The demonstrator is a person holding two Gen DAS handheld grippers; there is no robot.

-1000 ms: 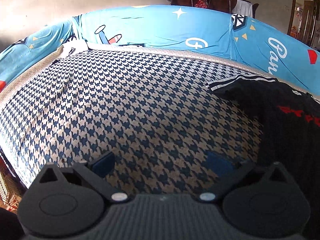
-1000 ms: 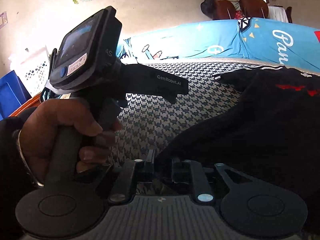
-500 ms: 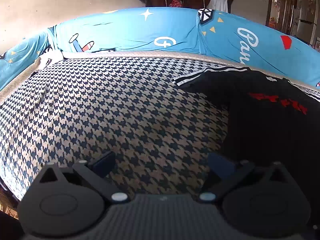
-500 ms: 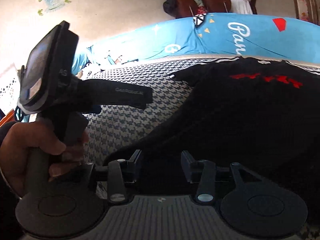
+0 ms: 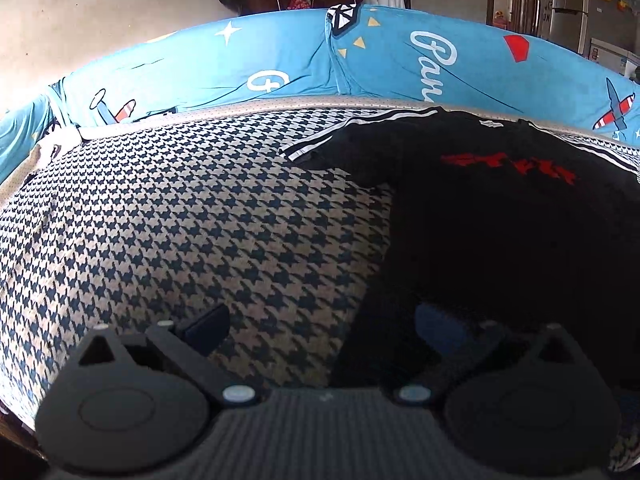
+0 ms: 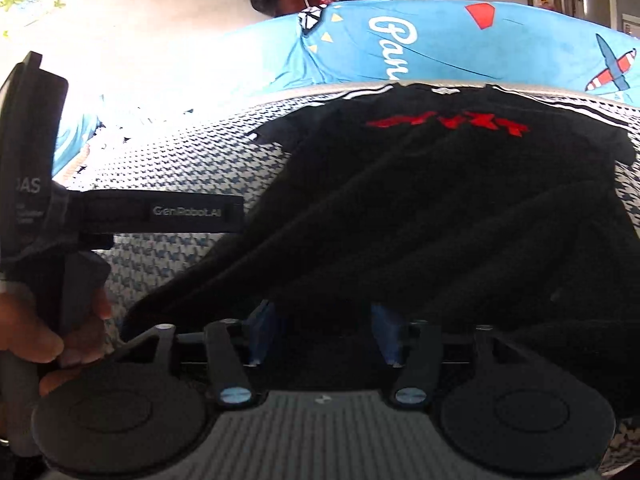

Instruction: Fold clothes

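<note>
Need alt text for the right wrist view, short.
Black T-shirt with red chest lettering lies spread on a houndstooth-patterned sofa seat; the right gripper sits over its near hem, jaws opening, dark cloth between them. At left, a hand holds the left gripper.

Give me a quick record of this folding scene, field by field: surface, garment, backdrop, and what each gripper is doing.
surface: navy and beige houndstooth cover
garment: black T-shirt with red chest print and white-striped sleeves, spread flat, collar at the far side
backdrop: blue cartoon-print fabric along the far edge
left gripper: open, one finger over the cover, the other over the shirt's edge, nothing held
right gripper: jaws opening, over the shirt's near hem, pads apart from the cloth
person: hand holding the left gripper's handle
</note>
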